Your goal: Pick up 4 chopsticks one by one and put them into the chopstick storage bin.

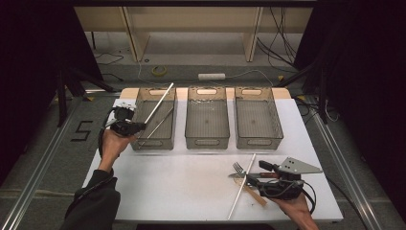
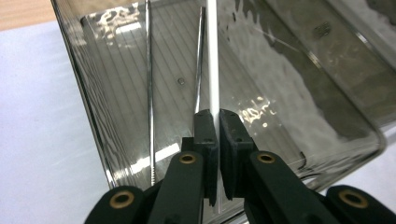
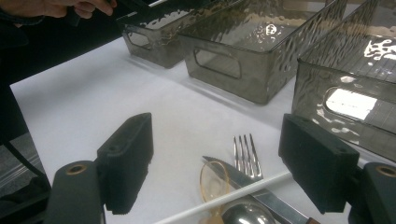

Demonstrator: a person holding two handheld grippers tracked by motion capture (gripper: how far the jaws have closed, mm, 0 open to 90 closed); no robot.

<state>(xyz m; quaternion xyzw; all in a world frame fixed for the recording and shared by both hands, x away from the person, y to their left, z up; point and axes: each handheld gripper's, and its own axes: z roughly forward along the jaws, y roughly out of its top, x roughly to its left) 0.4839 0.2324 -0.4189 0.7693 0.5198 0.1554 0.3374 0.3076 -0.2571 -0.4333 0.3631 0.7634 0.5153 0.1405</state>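
Clamped between the left gripper pads, white stick angled over the left bin at upper left, probably being lowered in, release next; right gripper gaping over cutlery.

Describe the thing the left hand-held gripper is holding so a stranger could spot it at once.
Start at the three smoky clear bins across the white table and take the leftmost bin. The left hand-held gripper is shut on a long white stick slanting up over that bin's rim. The thinner metal rods beside it lie inside the bin.
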